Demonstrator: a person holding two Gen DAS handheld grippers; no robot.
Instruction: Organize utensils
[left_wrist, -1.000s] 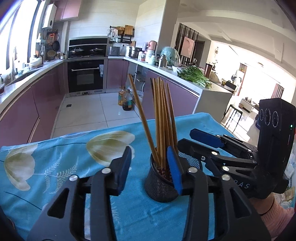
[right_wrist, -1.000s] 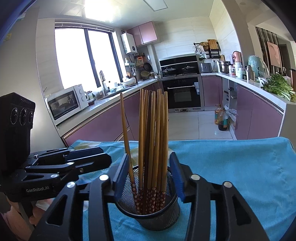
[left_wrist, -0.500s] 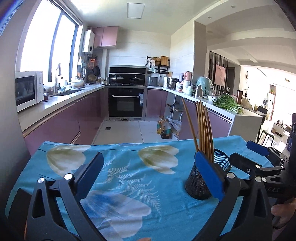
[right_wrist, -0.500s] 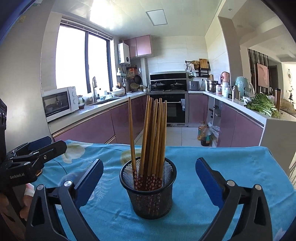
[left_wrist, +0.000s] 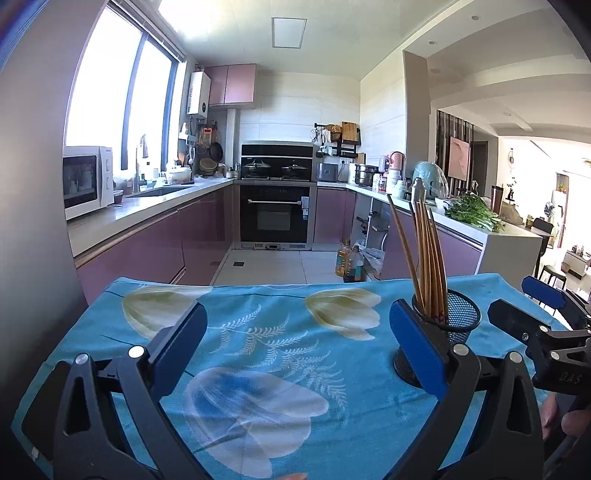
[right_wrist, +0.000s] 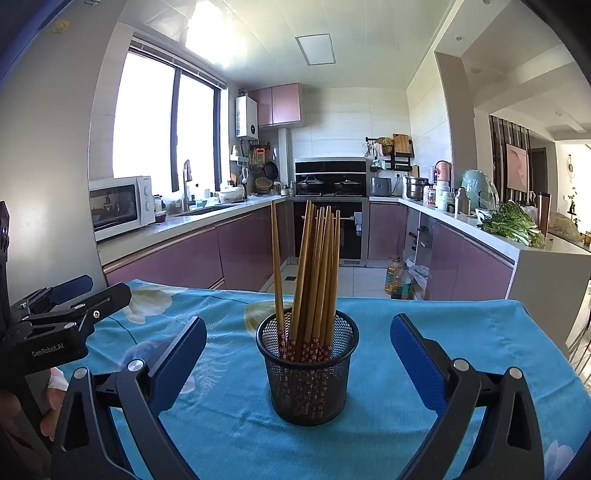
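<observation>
Right wrist view, blue floral tablecloth (right_wrist: 424, 332), purple-cabinet kitchen, both jaws wide open, empty

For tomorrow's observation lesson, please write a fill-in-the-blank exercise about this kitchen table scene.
1. The chopsticks stand in a black ____ cup.
2. The cup rests on a ____ floral cloth.
3. The right hand-held gripper has its jaws ____.

Missing words: mesh; blue; open

white microwave (right_wrist: 120, 204), black oven (left_wrist: 275, 213), leafy greens (right_wrist: 511, 223)
</observation>
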